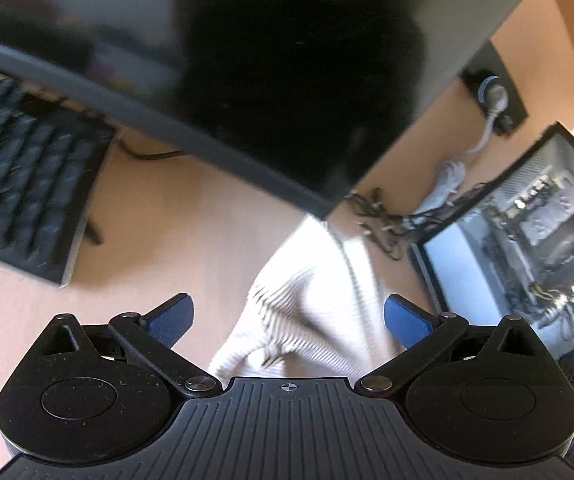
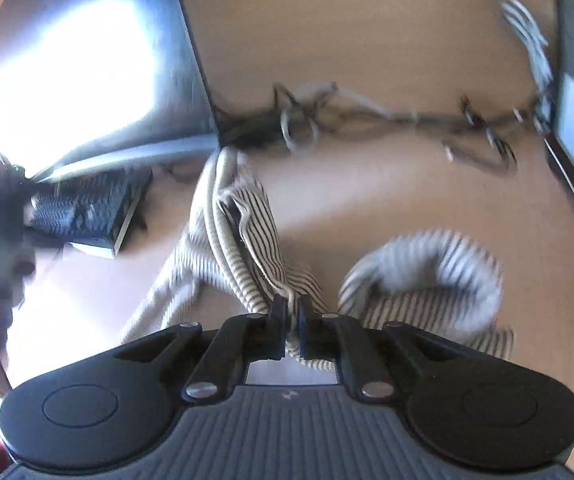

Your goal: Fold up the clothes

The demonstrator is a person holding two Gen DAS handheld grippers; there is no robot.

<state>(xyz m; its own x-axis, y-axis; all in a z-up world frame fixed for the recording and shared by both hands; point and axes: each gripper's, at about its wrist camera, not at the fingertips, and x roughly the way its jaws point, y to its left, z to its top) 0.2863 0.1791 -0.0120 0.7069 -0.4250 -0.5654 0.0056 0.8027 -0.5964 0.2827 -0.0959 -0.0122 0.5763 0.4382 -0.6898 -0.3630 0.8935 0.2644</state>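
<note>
The right claw point(image 2: 293, 312) is clamped on a bunched fold of the striped garment point(image 2: 247, 240), which trails away from it across the bench point(image 2: 407, 200) toward the monitor. The left claw point(image 1: 289, 320) hangs with jaws wide apart just over the garment's other end, nearer the free cloth.

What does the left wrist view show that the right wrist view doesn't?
Left wrist only: the left gripper, jaws wide open and empty, above the striped garment; also an open computer case and a wall socket.

Right wrist only: the right gripper shut on a bunched fold of the striped garment, with a curled sleeve beside it.

Both: the garment, keyboard, tangled cables and wooden desk.
</note>
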